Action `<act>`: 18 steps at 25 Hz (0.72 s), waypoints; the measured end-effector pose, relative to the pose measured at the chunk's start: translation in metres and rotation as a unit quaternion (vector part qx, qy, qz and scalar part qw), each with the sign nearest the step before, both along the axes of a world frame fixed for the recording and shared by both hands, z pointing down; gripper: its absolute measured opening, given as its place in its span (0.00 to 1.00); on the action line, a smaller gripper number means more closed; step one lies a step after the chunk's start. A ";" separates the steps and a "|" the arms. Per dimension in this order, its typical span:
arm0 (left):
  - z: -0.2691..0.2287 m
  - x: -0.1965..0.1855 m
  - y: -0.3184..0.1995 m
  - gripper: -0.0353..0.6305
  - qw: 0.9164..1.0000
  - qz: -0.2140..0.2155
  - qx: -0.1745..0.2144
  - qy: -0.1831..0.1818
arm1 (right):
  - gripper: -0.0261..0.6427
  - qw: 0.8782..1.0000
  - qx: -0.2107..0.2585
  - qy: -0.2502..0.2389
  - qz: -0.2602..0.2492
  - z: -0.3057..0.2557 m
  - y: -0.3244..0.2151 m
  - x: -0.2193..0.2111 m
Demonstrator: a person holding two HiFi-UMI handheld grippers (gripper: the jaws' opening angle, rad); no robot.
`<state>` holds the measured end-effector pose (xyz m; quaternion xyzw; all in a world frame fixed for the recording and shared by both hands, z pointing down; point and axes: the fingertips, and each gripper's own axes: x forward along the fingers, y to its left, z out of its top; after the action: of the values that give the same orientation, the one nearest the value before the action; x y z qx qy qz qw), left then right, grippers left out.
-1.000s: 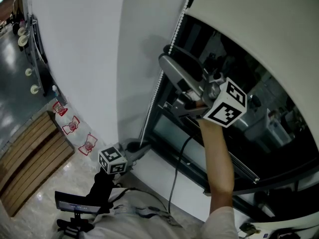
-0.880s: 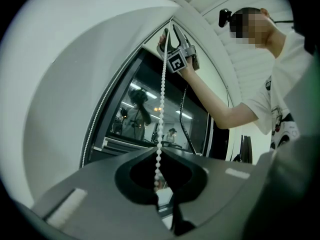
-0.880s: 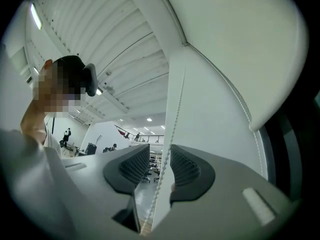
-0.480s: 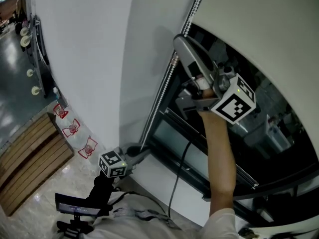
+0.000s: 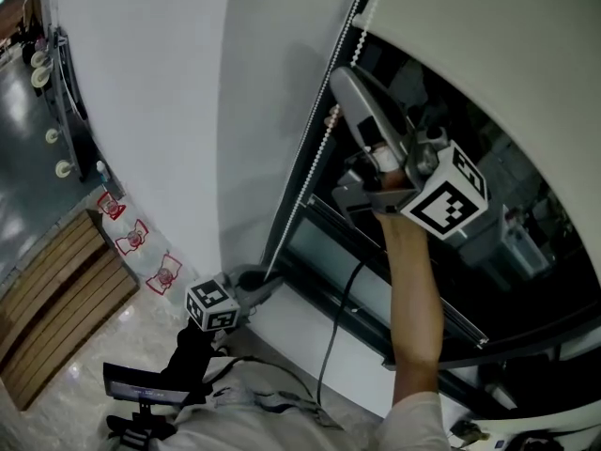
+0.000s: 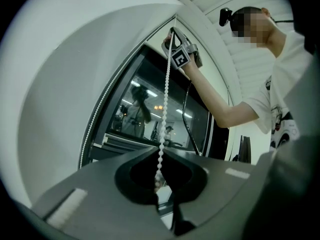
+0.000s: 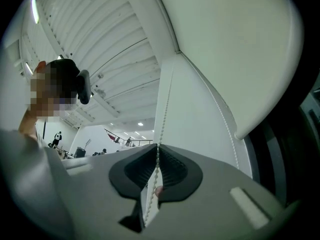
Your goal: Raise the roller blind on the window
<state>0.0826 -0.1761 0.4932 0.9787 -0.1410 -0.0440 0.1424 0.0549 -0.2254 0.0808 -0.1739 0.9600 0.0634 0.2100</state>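
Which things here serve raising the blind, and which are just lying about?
In use: roller blind, window, bead chain, left gripper shut on it, right gripper whose jaws have just been closing on it.
Lying about: wooden slats, red-and-white items.

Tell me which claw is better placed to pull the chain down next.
Probably right. Its claw has just been closing on the chain high up by the blind, with a long run below. The left claw grips the chain low down, with little travel left.
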 end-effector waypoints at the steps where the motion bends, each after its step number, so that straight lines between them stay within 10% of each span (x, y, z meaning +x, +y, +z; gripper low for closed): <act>1: -0.002 0.000 0.000 0.05 1.000 -0.001 0.001 0.001 | 0.06 1.000 0.000 -0.001 0.000 0.000 0.001 0.000; 18: -0.007 -0.002 -0.004 0.05 1.000 -0.005 0.006 0.006 | 0.06 0.992 -0.093 0.083 0.016 0.149 -0.005 -0.019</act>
<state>0.0803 -0.1796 0.4862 0.9785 -0.1453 -0.0514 0.1370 0.0356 -0.2302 0.2301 -0.2020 0.9730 -0.0085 0.1117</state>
